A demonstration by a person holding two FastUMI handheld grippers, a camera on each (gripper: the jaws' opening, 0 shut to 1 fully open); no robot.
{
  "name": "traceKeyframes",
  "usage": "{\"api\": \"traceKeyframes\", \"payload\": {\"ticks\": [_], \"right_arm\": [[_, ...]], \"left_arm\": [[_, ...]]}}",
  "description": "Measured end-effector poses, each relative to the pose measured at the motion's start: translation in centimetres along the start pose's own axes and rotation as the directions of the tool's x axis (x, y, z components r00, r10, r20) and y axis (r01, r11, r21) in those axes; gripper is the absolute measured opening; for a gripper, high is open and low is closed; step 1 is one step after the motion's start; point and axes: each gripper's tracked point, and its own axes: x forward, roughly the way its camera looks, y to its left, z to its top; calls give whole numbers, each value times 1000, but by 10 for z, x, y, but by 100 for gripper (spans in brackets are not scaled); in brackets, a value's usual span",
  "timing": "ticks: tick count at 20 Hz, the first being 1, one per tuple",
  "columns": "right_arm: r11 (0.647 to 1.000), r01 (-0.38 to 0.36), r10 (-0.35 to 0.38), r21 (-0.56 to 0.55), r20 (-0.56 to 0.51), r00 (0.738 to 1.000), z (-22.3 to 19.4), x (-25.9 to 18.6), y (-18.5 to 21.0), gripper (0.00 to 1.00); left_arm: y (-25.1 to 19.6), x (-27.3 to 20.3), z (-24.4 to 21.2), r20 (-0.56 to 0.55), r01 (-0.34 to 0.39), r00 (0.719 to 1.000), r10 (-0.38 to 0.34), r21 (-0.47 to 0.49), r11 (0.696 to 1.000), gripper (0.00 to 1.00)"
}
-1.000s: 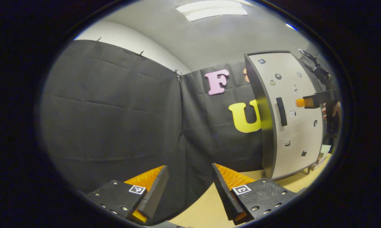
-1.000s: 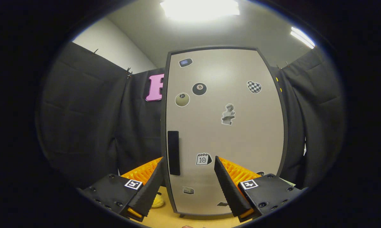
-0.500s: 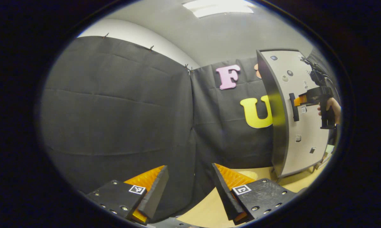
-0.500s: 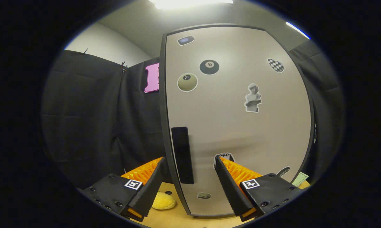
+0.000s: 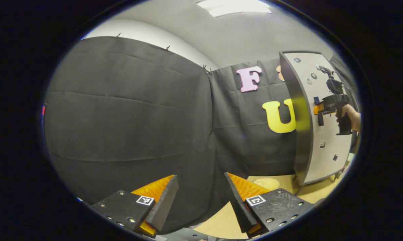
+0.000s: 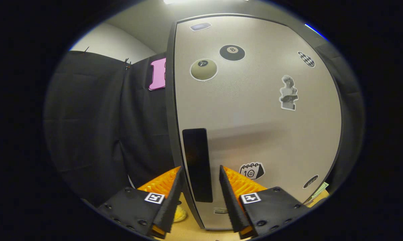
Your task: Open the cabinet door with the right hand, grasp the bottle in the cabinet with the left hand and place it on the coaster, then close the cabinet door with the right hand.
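Right gripper view: right gripper (image 6: 197, 182) fingers apart, straddling the closed cabinet door (image 6: 255, 117)'s dark handle (image 6: 197, 164), not clamped. Left gripper (image 5: 201, 192) fingers apart, empty, door far right.

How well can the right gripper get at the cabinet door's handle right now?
Probably yes. The right gripper is open and the dark handle on the cabinet door stands between its fingers, with nothing in between. The left gripper view shows it at the handle too. No grip yet.
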Motion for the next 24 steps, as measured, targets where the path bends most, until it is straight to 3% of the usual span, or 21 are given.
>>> {"api": "traceKeyframes", "payload": {"ticks": [2,4,5,8,9,10,16,24], "right_arm": [[1000,3,-3,-10,-18,1000,-1,4,4,50],[1000,0,-1,-19,-49,999,-6,7,7,50],[999,37,-39,-34,-56,998,-7,6,1,50],[998,39,-43,-58,-68,997,-6,8,1,29],[997,42,-47,-64,-78,996,-6,10,0,29],[996,42,-48,-74,-82,995,-7,8,1,17],[996,-3,-6,-85,-104,995,-8,-3,1,20],[995,-72,63,-73,-118,991,-6,-35,2,20]], "left_arm": [[0,2,1,0,0,1000,0,-1,1000,84],[1,3,1,3,3,1000,-2,-2,1000,83],[0,4,2,6,5,1000,-5,-3,1000,84],[-3,4,4,11,16,1000,-16,-8,1000,84],[-4,5,4,12,21,1000,-21,-10,1000,84],[-6,5,4,12,26,1000,-26,-11,1000,84],[-24,16,10,35,67,997,-66,-12,998,84],[-89,17,17,60,195,979,-192,-33,980,82]]}}
